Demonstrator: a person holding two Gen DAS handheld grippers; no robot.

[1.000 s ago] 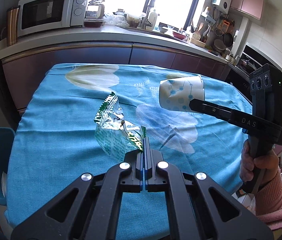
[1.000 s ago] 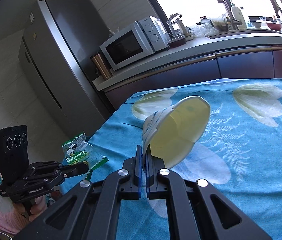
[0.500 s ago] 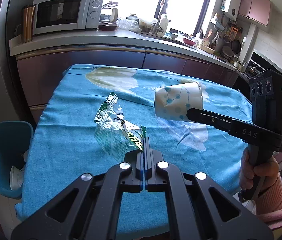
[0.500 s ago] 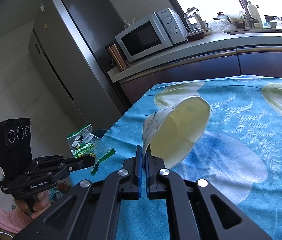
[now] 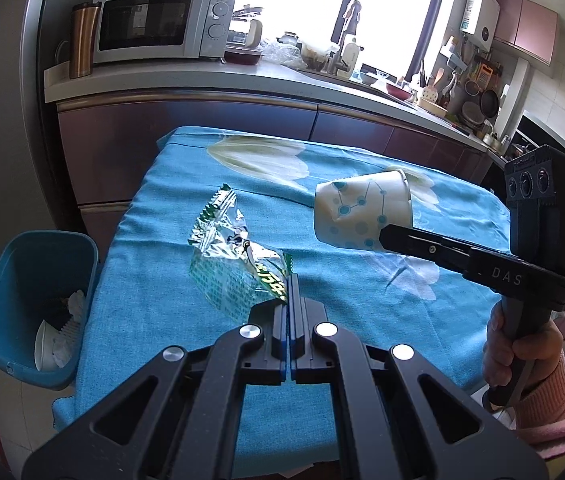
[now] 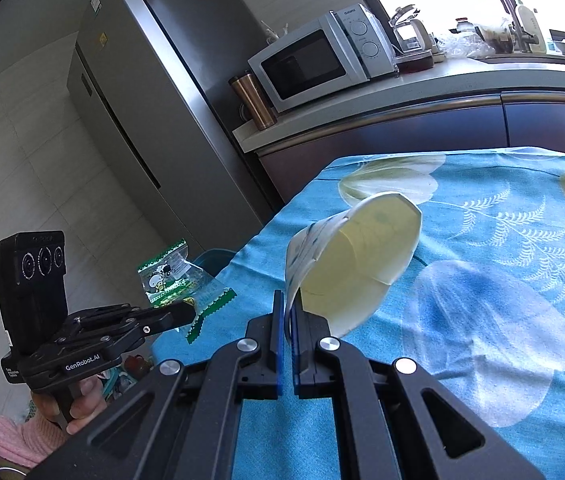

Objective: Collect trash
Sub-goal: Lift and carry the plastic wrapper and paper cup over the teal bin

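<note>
both loads carried back toward table edge; left gripper (image 5: 289, 280) clamped on wrapper (image 5: 231, 258), nearer blue bin (image 5: 22, 264) lying to its left; right gripper (image 6: 288, 300) pinching paper cup (image 6: 356, 260) rim

Crumpled wrapper (image 5: 230, 256), dotted cup (image 5: 362, 216) (both aloft)

A home kitchen: microwave (image 5: 154, 26), fridge (image 6: 154, 92), sink counter (image 5: 322, 80).

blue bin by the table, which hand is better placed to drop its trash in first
Left, probably. The left gripper, jaws shut on the snack wrapper, hangs nearer the table edge beside the blue bin. The right gripper holds the paper cup further over the blue tablecloth.
</note>
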